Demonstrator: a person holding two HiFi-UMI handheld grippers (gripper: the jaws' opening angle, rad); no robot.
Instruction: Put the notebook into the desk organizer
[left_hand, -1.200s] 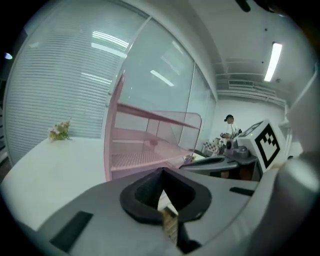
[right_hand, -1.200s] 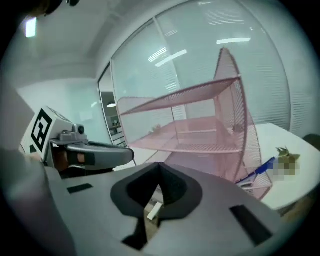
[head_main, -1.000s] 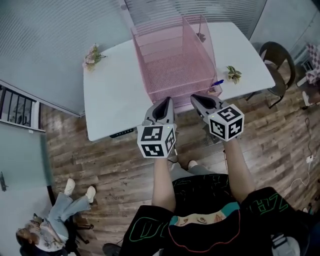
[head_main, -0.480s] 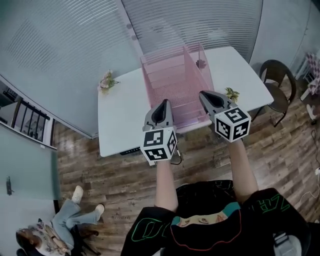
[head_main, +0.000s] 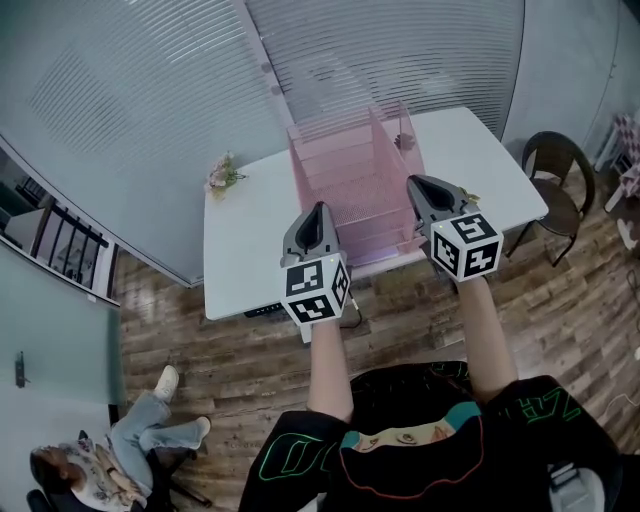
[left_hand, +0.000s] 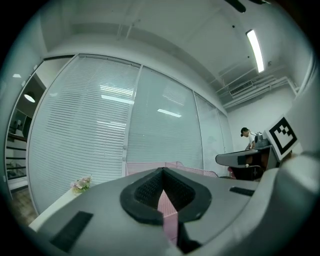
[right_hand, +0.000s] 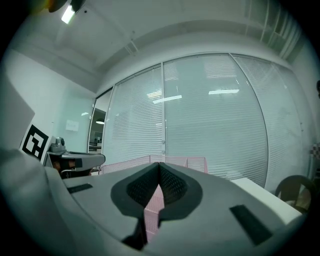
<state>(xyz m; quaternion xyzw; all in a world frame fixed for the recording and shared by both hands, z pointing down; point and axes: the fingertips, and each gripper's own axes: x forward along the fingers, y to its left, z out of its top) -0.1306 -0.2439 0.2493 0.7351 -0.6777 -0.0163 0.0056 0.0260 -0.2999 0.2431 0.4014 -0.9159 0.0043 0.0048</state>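
Observation:
The pink mesh desk organizer (head_main: 350, 175) stands on the white table (head_main: 245, 250), against the blinds. No notebook shows in any view. My left gripper (head_main: 318, 208) hovers over the table's near edge, just left of the organizer's front, shut with nothing in it. The right gripper (head_main: 416, 184) is held at the organizer's right front corner, also shut and empty. In the left gripper view the closed jaws (left_hand: 162, 171) point at the pink organizer (left_hand: 172, 167). The right gripper view shows its closed jaws (right_hand: 159, 165) with the organizer (right_hand: 175, 160) behind them.
A small flower (head_main: 222, 172) sits on the table's left part and a little plant (head_main: 404, 140) behind the organizer. A dark chair (head_main: 560, 160) stands to the right of the table. A person sits on the wooden floor (head_main: 200, 370) at lower left (head_main: 90, 465).
The head view has pulled back, so the table and organizer look smaller and farther. Both grippers have stayed shut and kept side by side before the organizer.

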